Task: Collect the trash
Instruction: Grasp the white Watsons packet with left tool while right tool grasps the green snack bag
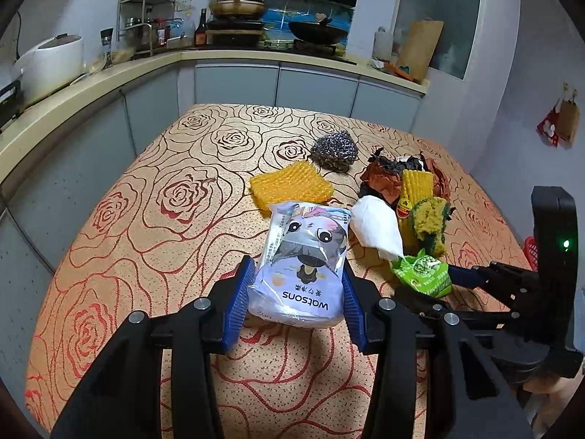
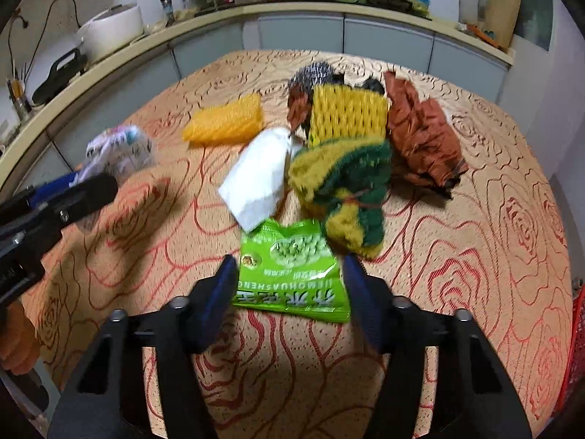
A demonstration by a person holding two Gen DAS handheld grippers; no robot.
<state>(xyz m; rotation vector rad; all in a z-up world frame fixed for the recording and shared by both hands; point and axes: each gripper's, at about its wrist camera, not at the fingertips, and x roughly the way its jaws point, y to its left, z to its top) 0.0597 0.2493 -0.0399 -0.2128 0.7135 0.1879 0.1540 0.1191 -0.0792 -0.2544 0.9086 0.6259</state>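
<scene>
While the left tongs pinch a white tissue pack between their blue pads at lower centre of the left view, the pack sits raised off the rose-patterned tabletop. Right tongs straddle a green snack bag at lower centre of the right view; pads stand at its two edges, contact unclear through blur. Just above the bag: a white crumpled tissue, a yellow-green sponge, yellow foam netting, a brown wrapper. An orange foam net lies apart, upper left of the pile. A steel scourer sits behind.
</scene>
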